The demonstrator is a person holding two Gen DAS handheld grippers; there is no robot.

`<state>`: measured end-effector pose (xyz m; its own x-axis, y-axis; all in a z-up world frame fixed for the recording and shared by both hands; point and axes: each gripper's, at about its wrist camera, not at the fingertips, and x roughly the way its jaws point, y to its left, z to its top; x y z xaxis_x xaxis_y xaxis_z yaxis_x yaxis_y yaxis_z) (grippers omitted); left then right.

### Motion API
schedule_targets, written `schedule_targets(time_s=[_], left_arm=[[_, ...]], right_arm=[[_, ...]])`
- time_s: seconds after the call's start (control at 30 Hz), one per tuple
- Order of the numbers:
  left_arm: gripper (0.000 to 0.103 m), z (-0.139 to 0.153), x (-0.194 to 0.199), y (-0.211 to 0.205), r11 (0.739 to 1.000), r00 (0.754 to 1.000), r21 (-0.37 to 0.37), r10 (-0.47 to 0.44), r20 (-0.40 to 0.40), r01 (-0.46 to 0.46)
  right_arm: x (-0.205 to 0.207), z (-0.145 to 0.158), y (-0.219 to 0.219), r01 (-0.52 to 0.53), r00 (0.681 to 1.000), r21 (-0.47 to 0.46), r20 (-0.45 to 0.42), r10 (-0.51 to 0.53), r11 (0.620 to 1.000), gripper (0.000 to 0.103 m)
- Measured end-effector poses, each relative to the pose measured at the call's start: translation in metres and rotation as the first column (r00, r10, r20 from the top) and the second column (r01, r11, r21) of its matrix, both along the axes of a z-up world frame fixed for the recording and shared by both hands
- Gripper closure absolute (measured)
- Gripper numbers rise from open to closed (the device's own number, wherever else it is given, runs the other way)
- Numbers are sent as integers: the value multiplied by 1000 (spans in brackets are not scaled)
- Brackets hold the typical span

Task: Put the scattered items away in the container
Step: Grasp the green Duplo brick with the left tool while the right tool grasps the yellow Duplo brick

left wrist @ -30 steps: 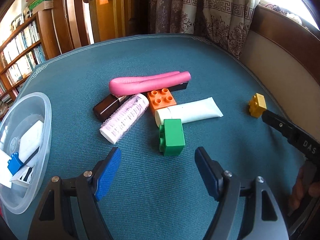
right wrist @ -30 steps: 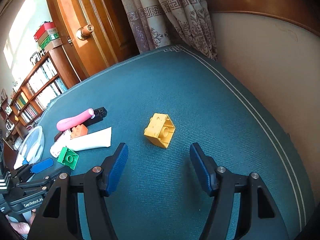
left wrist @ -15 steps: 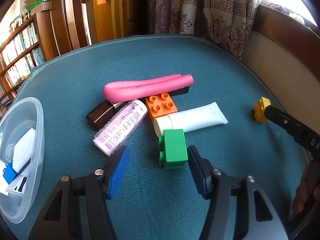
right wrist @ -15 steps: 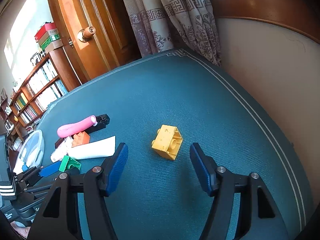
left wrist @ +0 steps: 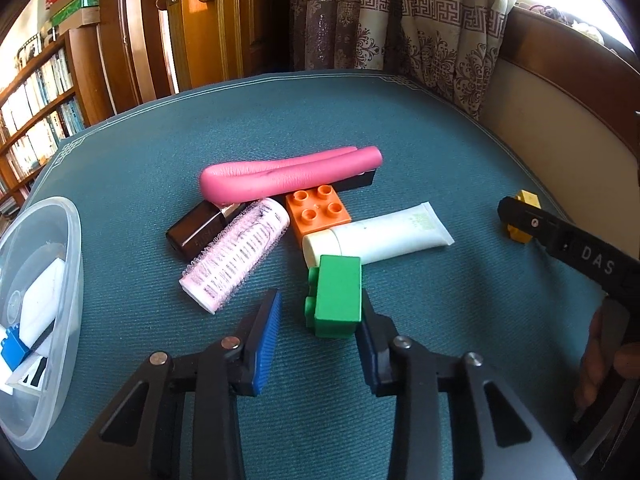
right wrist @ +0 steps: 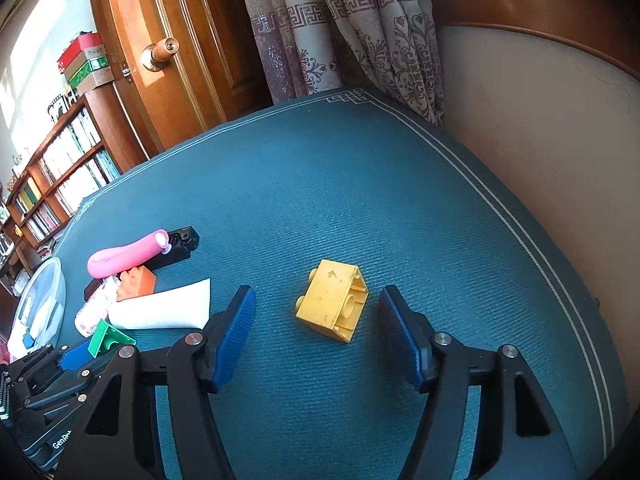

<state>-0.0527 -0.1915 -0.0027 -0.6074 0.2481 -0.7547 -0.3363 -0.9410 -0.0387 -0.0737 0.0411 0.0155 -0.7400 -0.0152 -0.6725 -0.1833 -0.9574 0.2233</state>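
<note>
A green brick (left wrist: 336,296) lies on its side on the teal cloth between the fingers of my left gripper (left wrist: 320,300). That gripper is open; its right pad is near or touching the brick and its left pad stands apart. A yellow brick (right wrist: 332,300) lies tipped over between the wide-open fingers of my right gripper (right wrist: 316,294), touching neither pad. Beyond the green brick lie a white tube (left wrist: 384,236), an orange brick (left wrist: 318,214), a pink hair roller (left wrist: 236,256), a brown bottle (left wrist: 196,232) and a pink foam tube (left wrist: 280,178). The clear plastic bowl (left wrist: 68,240) sits at left.
The bowl holds white items and a blue brick (left wrist: 14,350). A black piece (left wrist: 360,180) lies under the pink tube. A padded wall (right wrist: 540,160) borders the cloth on the right; a door, curtains and bookshelves stand behind. A hand (left wrist: 600,356) holds the right gripper.
My left gripper moved forward and narrowed, so the green brick now sits between its fingers. My right gripper advanced until the yellow brick lies between its open fingers.
</note>
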Motion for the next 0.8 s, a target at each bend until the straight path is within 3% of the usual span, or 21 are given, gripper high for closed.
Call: schedule_targets(time_s=[0.07,0.23,0.3,0.33,0.8], left_arm=[[63,0,0,-1,1000,1000,5,2,1,-2],[63,1,2,-3,1000,1000,9,5,2,-5],[63,2,4,-4,1000,1000,9,6,-1,-6],[63,3,4,-3,1000,1000,9,8,-1,-8],[63,13,15,-13,1000,999,16,25,-24,-25]], right_arm=[[0,-1,2,8,1000,-2,5,-8,1000,40],[-3,-1,2,2,1000,8,18,-2,1000,68],[-2,0,2,-3,1000,6,14,3,1000,69],[-1,0,2,-8,1000,4,10,8,1000,76],[26,16,-14,-51,998,-21,-41,50,998,76]])
